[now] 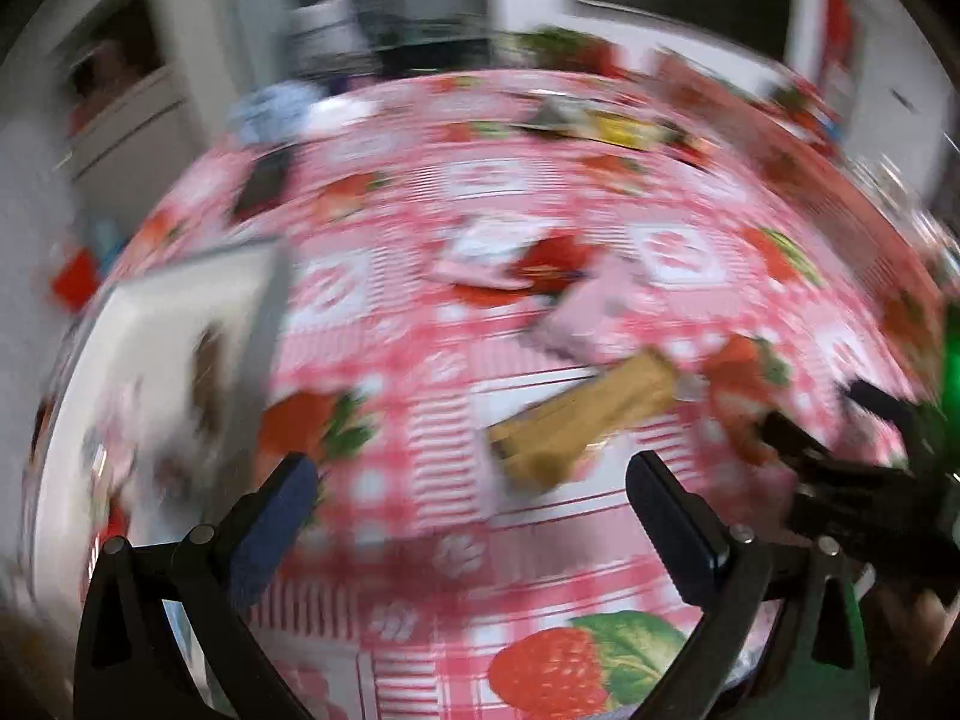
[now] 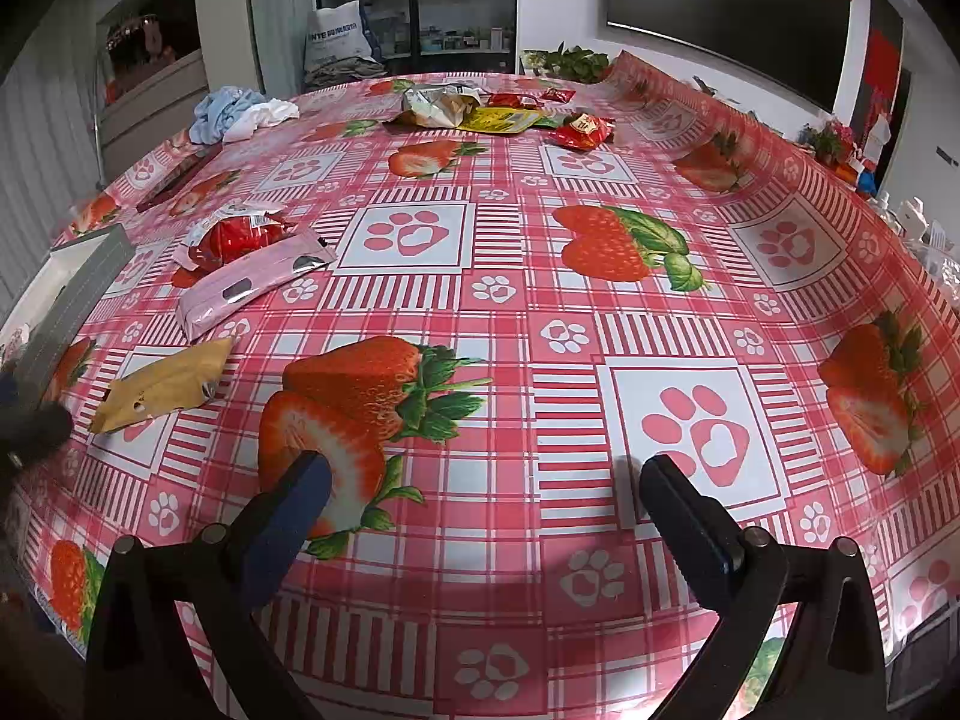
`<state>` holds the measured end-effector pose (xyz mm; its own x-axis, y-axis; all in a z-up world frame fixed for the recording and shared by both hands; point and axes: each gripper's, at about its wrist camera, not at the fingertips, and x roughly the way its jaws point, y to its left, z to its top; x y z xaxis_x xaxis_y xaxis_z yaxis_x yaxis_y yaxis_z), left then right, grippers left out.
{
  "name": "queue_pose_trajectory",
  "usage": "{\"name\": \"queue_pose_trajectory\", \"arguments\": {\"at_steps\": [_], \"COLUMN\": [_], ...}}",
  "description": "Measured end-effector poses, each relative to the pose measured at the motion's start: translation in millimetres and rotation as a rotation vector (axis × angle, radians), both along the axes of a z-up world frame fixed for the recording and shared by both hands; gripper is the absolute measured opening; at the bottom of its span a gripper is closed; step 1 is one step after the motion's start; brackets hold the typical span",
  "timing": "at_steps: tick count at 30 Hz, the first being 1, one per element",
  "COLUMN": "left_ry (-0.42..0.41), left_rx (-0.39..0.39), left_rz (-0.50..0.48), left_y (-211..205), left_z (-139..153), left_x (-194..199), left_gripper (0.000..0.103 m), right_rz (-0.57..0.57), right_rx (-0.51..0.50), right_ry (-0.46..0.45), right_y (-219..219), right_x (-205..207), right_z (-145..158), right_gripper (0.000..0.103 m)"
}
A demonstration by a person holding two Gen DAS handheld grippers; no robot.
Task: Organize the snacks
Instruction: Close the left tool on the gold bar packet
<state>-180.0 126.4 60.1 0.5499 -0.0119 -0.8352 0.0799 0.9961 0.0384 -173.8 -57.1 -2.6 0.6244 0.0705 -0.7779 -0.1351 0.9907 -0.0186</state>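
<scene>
Tan bar (image 1: 585, 414) lies just ahead of my spread, empty left gripper (image 1: 471, 489), long axis slanting up-right; my right gripper (image 2: 486, 489), also spread, sits farther off.

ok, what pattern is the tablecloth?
Pink-and-white check with strawberries and paw prints: tablecloth, sharpest in the right wrist view.

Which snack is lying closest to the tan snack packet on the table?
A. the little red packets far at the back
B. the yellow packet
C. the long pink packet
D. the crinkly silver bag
C: in the right wrist view the long pink packet lies just behind the tan snack packet, while the other snacks sit far off at the back of the table.
</scene>
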Motion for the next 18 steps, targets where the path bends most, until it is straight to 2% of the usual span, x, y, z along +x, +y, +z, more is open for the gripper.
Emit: {"name": "queue_pose_trajectory", "arguments": {"at_steps": [2,4,6,10,13,16,18], "left_ry": [0.02,0.007,0.027,0.076,0.11,0.151,0.194], "left_rx": [0.012,0.076,0.085,0.051,0.076,0.084,0.093], "left_rz": [-0.119,-0.203,-0.259,-0.319,-0.345,-0.371,-0.392], "left_y": [-12.1,-26.0,-32.5,-40.6,-47.1,-52.8,-57.8], "left_z": [0.7,0.6,-0.9,-7.7,-17.9,-27.6,-35.9], "left_x": [10.2,19.3,29.1,45.1,46.4,49.2,49.1], "left_gripper": [0.103,0.103,0.103,0.103,0.102,0.096,0.085], "right_rz": [0.002,0.005,0.013,0.043,0.078,0.067,0.043], "right_rx": [0.0,-0.001,-0.001,-0.003,-0.002,0.081,0.155], "right_ry": [0.003,0.006,0.014,0.049,0.13,0.198,0.246], "right_y": [0.1,0.0,-0.5,-1.9,-3.6,-16.5,-27.9], "right_x": [-0.6,0.8,1.0,5.6,13.5,20.2,25.0], "right_z": [-0.4,0.0,0.3,2.6,5.8,11.7,15.5], "right_gripper": [0.103,0.103,0.103,0.103,0.103,0.103,0.103]}}
